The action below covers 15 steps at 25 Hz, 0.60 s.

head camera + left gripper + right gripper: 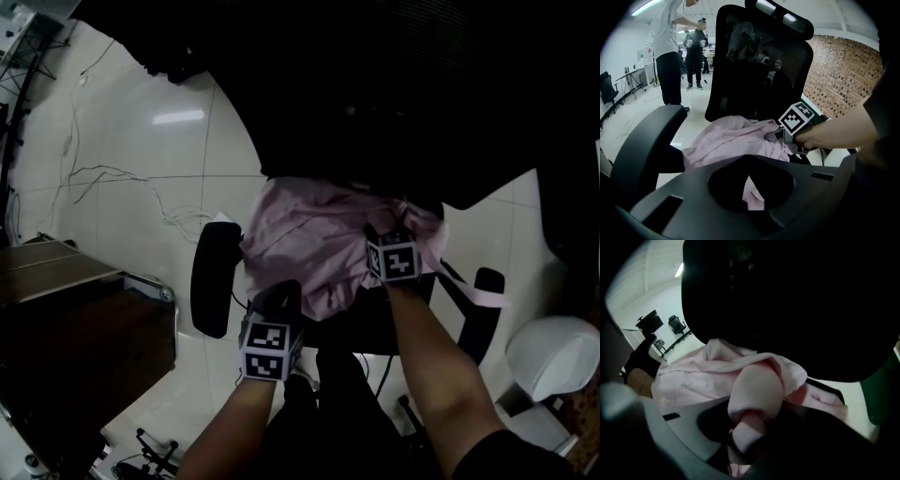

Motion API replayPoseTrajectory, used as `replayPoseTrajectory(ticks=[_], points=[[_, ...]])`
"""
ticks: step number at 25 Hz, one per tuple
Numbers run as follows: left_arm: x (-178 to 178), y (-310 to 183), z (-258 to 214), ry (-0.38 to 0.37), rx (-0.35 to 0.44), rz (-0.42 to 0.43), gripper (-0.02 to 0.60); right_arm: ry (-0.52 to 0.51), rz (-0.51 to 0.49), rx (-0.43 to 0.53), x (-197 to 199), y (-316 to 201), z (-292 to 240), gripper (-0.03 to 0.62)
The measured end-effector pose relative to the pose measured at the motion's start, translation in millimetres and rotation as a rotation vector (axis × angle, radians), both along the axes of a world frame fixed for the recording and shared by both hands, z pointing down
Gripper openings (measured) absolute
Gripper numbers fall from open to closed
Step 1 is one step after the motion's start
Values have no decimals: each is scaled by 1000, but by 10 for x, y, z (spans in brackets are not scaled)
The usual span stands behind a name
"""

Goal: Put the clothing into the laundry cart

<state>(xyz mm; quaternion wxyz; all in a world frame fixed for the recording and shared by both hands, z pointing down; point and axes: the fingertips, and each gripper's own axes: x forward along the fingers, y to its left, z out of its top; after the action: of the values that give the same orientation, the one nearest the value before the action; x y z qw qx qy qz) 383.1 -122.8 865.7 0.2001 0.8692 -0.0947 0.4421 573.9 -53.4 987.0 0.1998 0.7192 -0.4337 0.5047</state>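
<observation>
A crumpled pink garment (314, 244) lies on the seat of a black office chair (214, 279). My right gripper (389, 230) is pushed into the garment's far right side, next to the dark backrest (754, 61). Its jaws are shut on a bunched fold of the pink cloth (757, 394). My left gripper (279, 292) sits at the garment's near edge. Its jaw tips meet, and a strip of pink cloth (752, 194) shows behind them; I cannot tell whether any is pinched. From the left gripper view, the right gripper (780, 133) rests on the garment (726, 140).
The chair's armrests (651, 136) (483, 314) flank the seat. A brown wooden cabinet (66, 309) stands at the left, with cables (112, 178) on the white tiled floor. A white round object (553, 356) sits at the right. People (668, 51) stand further back.
</observation>
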Motion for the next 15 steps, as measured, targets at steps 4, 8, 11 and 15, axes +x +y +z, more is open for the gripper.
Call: replayPoseTrajectory(ticks=[4,8,11,15], points=[[-24,33,-141,22,10,-6,0,85,-3,99,13,-6,-353,132],[-85,60,-312,43,26,-4,0,118,10,210,-36,-2,-779,110],[-147,109,-434,58,37,-3,0,141,28,301,-52,44,-1133,103],[-252,137,-643,79,56,-4,0,179,19,382,-137,95,-1587,101]])
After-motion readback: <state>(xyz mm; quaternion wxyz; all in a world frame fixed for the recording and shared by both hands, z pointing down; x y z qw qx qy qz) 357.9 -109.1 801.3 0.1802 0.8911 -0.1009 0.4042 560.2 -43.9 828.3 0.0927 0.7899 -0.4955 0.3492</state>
